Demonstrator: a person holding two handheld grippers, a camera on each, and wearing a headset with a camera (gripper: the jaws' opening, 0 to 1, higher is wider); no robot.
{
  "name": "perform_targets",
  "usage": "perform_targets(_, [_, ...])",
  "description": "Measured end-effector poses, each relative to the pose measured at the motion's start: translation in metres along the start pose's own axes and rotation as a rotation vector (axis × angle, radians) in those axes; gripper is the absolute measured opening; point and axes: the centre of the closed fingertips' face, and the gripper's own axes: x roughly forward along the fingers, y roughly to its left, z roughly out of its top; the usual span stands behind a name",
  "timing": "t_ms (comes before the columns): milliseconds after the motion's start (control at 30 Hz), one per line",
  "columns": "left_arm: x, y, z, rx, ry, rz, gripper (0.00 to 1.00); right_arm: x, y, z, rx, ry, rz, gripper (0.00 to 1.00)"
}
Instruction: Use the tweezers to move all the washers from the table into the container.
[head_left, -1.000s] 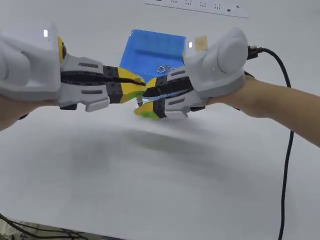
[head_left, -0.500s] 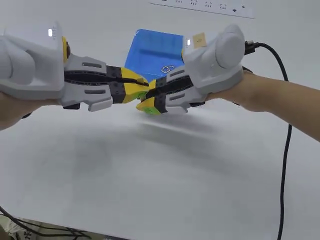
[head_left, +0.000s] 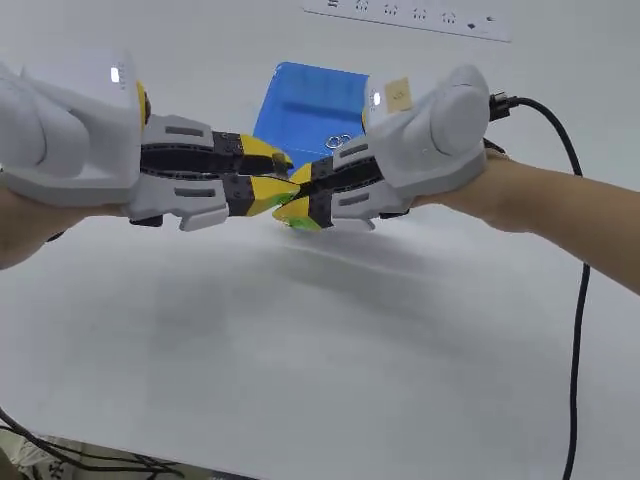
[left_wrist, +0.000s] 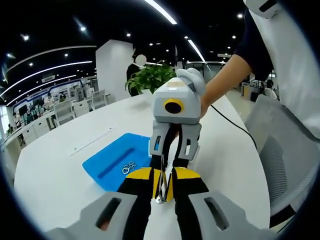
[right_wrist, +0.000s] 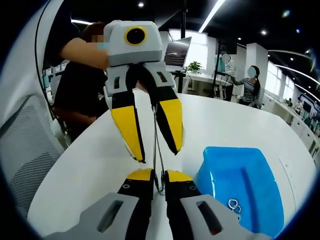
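The container is seen as bright blue, the washers and tweezers as silvery, the table as plain white. The left gripper and right gripper (pale grey-white bodies) are tipped black and yellow.

White left gripper, yellow-black jaws

From my head, the tabletop is bright and evenly lit, sharp throughout, with a soft grey shadow under my left claw and right claw. In both gripper views ceiling strips glare against the dark overhead, and straight lines bow towards the edges.
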Motion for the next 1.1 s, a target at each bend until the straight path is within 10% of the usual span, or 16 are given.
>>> perform_targets(267, [-0.009, 0.001, 0.012, -0.003, -0.031, 0.046, 0.32, -0.009, 0.000, 0.011, 0.012, -0.017, -0.025, 0.09])
perform_targets(633, [-0.022, 0.003, 0.042, -0.162, -0.208, 0.193, 0.74, -0.034, 0.006, 0.029, 0.023, -0.039, -0.047, 0.09])
perform_targets(1100, [-0.028, 0.002, 0.033, -0.214, -0.206, 0.252, 0.99, -0.077, -0.016, 0.050, 0.019, -0.076, -0.120, 0.09])
